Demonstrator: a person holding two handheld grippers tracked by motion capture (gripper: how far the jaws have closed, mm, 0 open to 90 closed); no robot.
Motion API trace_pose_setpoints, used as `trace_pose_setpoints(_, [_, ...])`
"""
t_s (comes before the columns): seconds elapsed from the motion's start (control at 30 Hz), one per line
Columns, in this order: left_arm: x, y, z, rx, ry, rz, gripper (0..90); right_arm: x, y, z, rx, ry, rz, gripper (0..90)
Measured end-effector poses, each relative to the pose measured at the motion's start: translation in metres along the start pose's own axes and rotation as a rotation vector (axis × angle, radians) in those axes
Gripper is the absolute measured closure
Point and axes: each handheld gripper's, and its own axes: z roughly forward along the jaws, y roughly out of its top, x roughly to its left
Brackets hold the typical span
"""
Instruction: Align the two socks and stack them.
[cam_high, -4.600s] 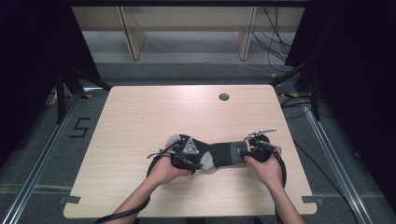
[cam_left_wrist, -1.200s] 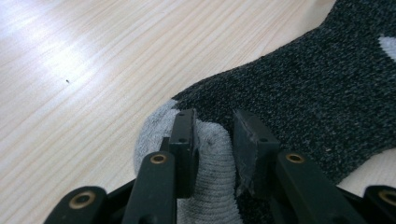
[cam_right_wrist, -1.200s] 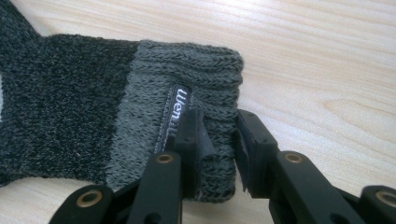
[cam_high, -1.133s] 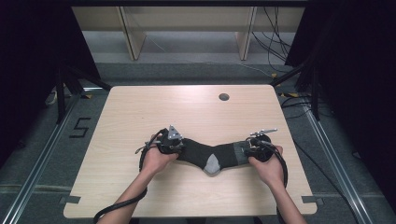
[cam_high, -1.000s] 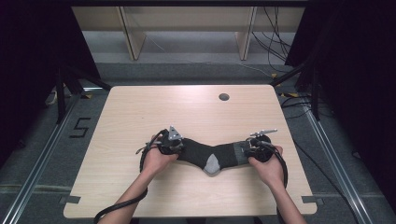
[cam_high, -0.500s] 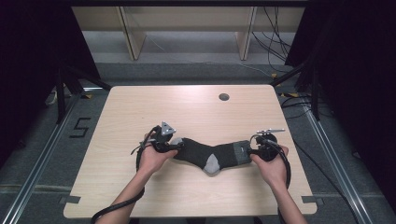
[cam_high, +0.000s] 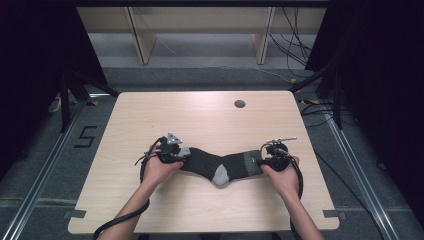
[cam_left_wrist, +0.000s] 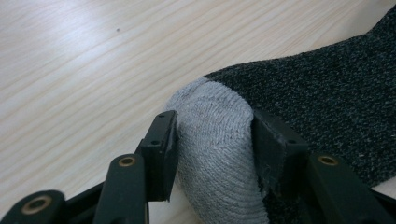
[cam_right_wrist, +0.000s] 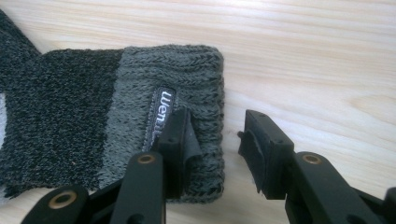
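Note:
A dark grey sock (cam_high: 202, 162) with a light grey heel (cam_high: 220, 176) lies stretched flat across the table's near half. My left gripper (cam_high: 184, 154) is at its toe end. In the left gripper view the jaws have just been closing, and the pads (cam_left_wrist: 163, 144) now touch both sides of the light grey toe (cam_left_wrist: 210, 121), which bulges between them. My right gripper (cam_high: 261, 161) is at the cuff. Its jaws have also just been closing but still stand apart (cam_right_wrist: 217, 135). One jaw rests on the ribbed cuff (cam_right_wrist: 177, 70) beside a label (cam_right_wrist: 161, 112), and the other is over bare wood.
The light wooden table (cam_high: 200, 115) has a round cable hole (cam_high: 240, 104) near its far edge. Cables trail from both grippers past the front edge. Dark curtains and floor rails flank the table.
Several seconds ago the hands were close together with the sock bunched between them. They have since moved apart, and the sock now lies stretched out. Over the last second both hands stayed nearly still.

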Motion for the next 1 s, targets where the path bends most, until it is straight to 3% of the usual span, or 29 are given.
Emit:
trace_pose_setpoints(0.07, [0.003, -0.003, -0.003, 0.004, 0.0, -0.004, 51.7, 0.004, 0.0, 0.001, 0.006, -0.009, 0.019, 61.6])
trace_pose_setpoints(0.2, [0.004, -0.011, -0.01, 0.009, 0.011, -0.001, 52.1, 0.013, 0.005, 0.004, 0.008, 0.0, -0.024, 61.5])
trace_pose_setpoints(0.27, [0.003, -0.021, -0.017, -0.004, 0.018, 0.018, 52.1, 0.018, 0.005, 0.005, 0.019, 0.006, -0.014, 61.4])
trace_pose_setpoints(0.3, [0.003, -0.021, -0.017, -0.004, 0.018, 0.018, 52.0, 0.017, 0.005, 0.006, 0.019, 0.01, -0.051, 61.0])
trace_pose_setpoints(0.33, [0.004, -0.024, -0.019, -0.006, 0.018, 0.018, 51.9, 0.019, 0.005, 0.006, 0.021, 0.009, -0.047, 60.5])
trace_pose_setpoints(0.37, [0.007, -0.029, -0.024, -0.003, 0.027, 0.014, 51.5, 0.019, 0.005, 0.007, 0.012, 0.02, -0.077, 59.8])
trace_pose_setpoints(0.53, [0.014, -0.034, -0.029, -0.01, 0.042, -0.016, 48.4, 0.026, 0.006, 0.011, 0.009, 0.041, -0.095, 58.0])
trace_pose_setpoints(0.63, [0.016, -0.033, -0.034, -0.047, 0.062, 0.009, 44.3, 0.028, 0.008, 0.01, 0.016, 0.077, -0.081, 51.5])
trace_pose_setpoints(0.67, [0.016, -0.032, -0.037, -0.058, 0.069, 0.013, 42.2, 0.025, 0.009, 0.009, -0.011, 0.087, -0.11, 49.6])
trace_pose_setpoints(0.7, [0.017, -0.031, -0.04, -0.083, 0.074, -0.003, 42.2, 0.025, 0.009, 0.009, -0.011, 0.087, -0.11, 49.6])
trace_pose_setpoints(0.73, [0.018, -0.03, -0.043, -0.104, 0.094, -0.019, 39.8, 0.026, 0.009, 0.005, -0.011, 0.094, -0.095, 47.8])
trace_pose_setpoints(0.77, [0.02, -0.031, -0.045, -0.102, 0.099, -0.01, 38.4, 0.025, 0.009, -0.001, -0.029, 0.08, -0.096, 47.6])
trace_pose_setpoints(0.8, [0.019, -0.031, -0.044, -0.124, 0.098, -0.034, 40.7, 0.026, 0.01, -0.011, -0.055, 0.1, -0.098, 47.2])
trace_pose_setpoints(0.83, [0.02, -0.032, -0.041, -0.113, 0.1, -0.055, 43.0, 0.026, 0.01, -0.014, -0.065, 0.1, -0.102, 47.2])
trace_pose_setpoints(0.87, [0.02, -0.032, -0.041, -0.113, 0.1, -0.055, 44.5, 0.026, 0.01, -0.014, -0.065, 0.1, -0.102, 47.2])
trace_pose_setpoints(0.9, [0.02, -0.033, -0.037, -0.063, 0.11, -0.036, 45.1, 0.024, 0.01, -0.021, -0.083, 0.098, -0.119, 46.8])
trace_pose_setpoints(0.93, [0.02, -0.033, -0.037, -0.063, 0.11, -0.036, 45.9, 0.024, 0.01, -0.021, -0.083, 0.098, -0.119, 46.8])
trace_pose_setpoints(1.0, [0.017, -0.034, -0.031, -0.062, 0.117, -0.047, 46.1, 0.023, 0.009, -0.026, -0.084, 0.045, -0.124, 46.3])
